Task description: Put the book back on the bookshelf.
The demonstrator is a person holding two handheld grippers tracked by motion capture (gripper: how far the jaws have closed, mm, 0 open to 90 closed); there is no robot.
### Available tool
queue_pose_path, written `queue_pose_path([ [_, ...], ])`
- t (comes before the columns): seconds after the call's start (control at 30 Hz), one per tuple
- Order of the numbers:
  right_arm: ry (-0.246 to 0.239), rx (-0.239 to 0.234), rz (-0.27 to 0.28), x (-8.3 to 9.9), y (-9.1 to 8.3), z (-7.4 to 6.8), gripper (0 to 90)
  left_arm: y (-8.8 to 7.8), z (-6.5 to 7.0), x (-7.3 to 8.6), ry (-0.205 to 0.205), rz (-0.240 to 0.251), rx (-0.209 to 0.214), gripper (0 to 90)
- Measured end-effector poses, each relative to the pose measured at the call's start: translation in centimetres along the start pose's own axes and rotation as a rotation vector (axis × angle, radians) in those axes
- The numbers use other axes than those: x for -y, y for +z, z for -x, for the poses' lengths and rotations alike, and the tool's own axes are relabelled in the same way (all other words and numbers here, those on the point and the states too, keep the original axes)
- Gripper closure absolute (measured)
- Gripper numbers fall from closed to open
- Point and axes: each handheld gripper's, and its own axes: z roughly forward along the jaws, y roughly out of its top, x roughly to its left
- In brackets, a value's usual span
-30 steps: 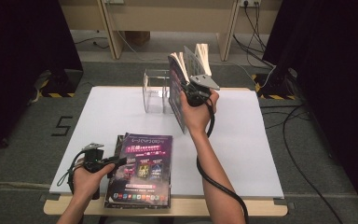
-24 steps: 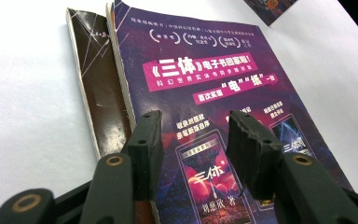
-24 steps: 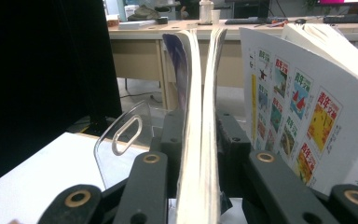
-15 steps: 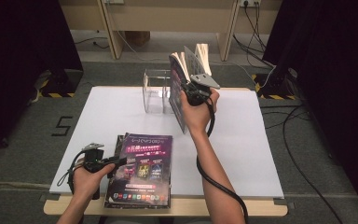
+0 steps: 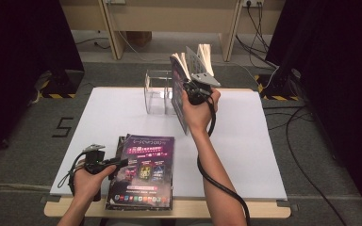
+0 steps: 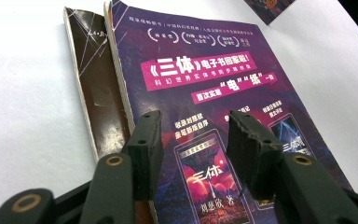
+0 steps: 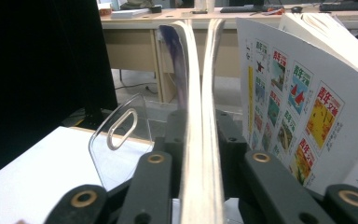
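My right gripper [image 5: 194, 88] holds a thin purple-covered paperback magazine [image 5: 179, 89] upright at the desk's twelve o'clock edge; its jaws have just been closing and clench a slice of pages, seen edge-on between the pads in the right gripper view. The magazine's long axis stands near vertical, its lower edge touching the white desk [image 5: 245, 141], and the clear acrylic file holder [image 5: 156, 92] sits just beside it at its nine o'clock, so I judge the coming move runs that way. My left gripper [image 5: 115, 163] rests with jaws released, spread over the flat glossy purple magazine [image 5: 143, 172] at six o'clock, which lies on a darker one [image 6: 95, 88].
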Motion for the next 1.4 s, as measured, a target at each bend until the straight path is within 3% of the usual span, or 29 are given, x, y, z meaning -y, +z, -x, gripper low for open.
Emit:
queue_pose_path([
  [0.37,-0.018,0.028,-0.022,-0.3,0.1,-0.2,82.6,0.1,0.1,0.0,0.0,-0.004,-0.001,54.6],
  [1.4,-0.017,0.044,0.032,-0.8,1.2,-0.6,83.0,0.1,-0.4,0.1,-0.007,-0.002,0.0,54.6],
])
